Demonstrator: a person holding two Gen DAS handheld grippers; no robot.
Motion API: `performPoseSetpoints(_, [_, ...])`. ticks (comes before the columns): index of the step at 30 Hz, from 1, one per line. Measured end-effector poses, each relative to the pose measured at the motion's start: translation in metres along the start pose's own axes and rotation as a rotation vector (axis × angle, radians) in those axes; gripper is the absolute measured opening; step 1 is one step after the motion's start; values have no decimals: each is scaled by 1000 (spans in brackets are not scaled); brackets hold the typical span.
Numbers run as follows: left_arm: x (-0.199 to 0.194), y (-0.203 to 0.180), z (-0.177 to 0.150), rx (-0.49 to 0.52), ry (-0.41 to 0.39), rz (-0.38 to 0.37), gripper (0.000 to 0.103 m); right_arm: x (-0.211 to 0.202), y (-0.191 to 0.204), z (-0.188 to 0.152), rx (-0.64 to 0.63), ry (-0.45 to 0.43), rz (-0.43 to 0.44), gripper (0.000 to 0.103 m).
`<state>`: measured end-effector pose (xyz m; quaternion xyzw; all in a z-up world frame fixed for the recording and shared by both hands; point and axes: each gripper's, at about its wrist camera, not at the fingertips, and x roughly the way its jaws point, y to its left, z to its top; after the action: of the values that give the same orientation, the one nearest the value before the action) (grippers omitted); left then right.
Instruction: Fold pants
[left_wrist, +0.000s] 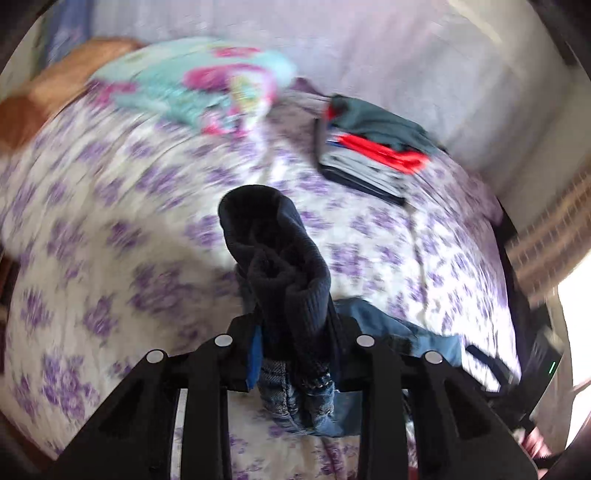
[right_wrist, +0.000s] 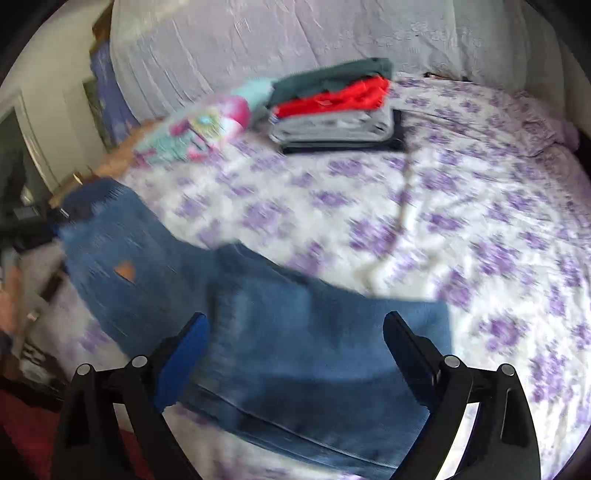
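Observation:
Blue denim pants (right_wrist: 295, 332) lie partly folded on the near edge of the bed, with a small tan patch showing on the left part. My right gripper (right_wrist: 295, 328) is open just above them, its blue-padded fingers (right_wrist: 184, 354) spread either side of the fold. My left gripper (left_wrist: 295, 332) is shut on the pants' dark navy ribbed waistband (left_wrist: 280, 258), which bunches up between the fingers, with denim (left_wrist: 295, 398) hanging below. Both views are motion-blurred.
The bed has a white sheet with purple flowers (right_wrist: 443, 221). A stack of folded clothes (right_wrist: 332, 107), green and red on top, sits at the back, also seen in the left wrist view (left_wrist: 373, 147). A turquoise and pink bundle (left_wrist: 195, 85) lies beside it.

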<state>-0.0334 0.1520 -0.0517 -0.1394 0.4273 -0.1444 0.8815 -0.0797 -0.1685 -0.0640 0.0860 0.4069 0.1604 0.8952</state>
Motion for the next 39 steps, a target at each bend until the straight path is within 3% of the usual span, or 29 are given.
performPoseSetpoints(3, [13,-46,-8,188,19,4,26,0,9,30,98,-8,160,96])
performPoseSetpoints(6, [23,-71,-21,299,39,-2,26,12,9,52,234,22,292,96])
performPoseSetpoints(11, [26,-93,-35,418,54,-4,26,40,20,74,328,133,390,96])
performPoseSetpoints(14, [23,-99,-34,429,63,-29,26,27,15,81,310,58,315,96])
performPoseSetpoints(17, [16,-116,-26,440,57,-75,25,-1,-35,79,441,-33,260,96])
performPoseSetpoints(20, [6,-144,-20,501,35,-147,25,-29,-88,59,584,-85,203,96])
performPoseSetpoints(23, [2,-187,-22,611,43,-267,25,-55,-127,25,682,-135,110,96])
performPoseSetpoints(25, [9,-210,-28,663,81,-339,25,-70,-147,-3,767,-160,75,96])
performPoseSetpoints(28, [43,-251,-56,781,236,-431,27,-83,-166,-41,879,-183,46,96])
performPoseSetpoints(29, [58,-261,-69,817,287,-432,31,-86,-168,-51,898,-183,35,96])
performPoseSetpoints(30, [77,-271,-86,844,378,-445,41,-89,-170,-60,906,-180,22,96])
performPoseSetpoints(31, [92,-275,-97,849,457,-463,43,-91,-169,-65,904,-173,7,96])
performPoseSetpoints(33, [103,-275,-104,817,532,-481,43,-94,-164,-72,881,-164,-17,96])
performPoseSetpoints(35, [93,-266,-87,759,487,-510,51,-94,-159,-73,851,-159,-31,96])
performPoseSetpoints(37, [80,-249,-61,680,412,-516,79,-91,-151,-72,810,-149,-45,96])
performPoseSetpoints(39, [73,-222,-30,562,353,-494,85,-84,-141,-67,771,-128,-36,96])
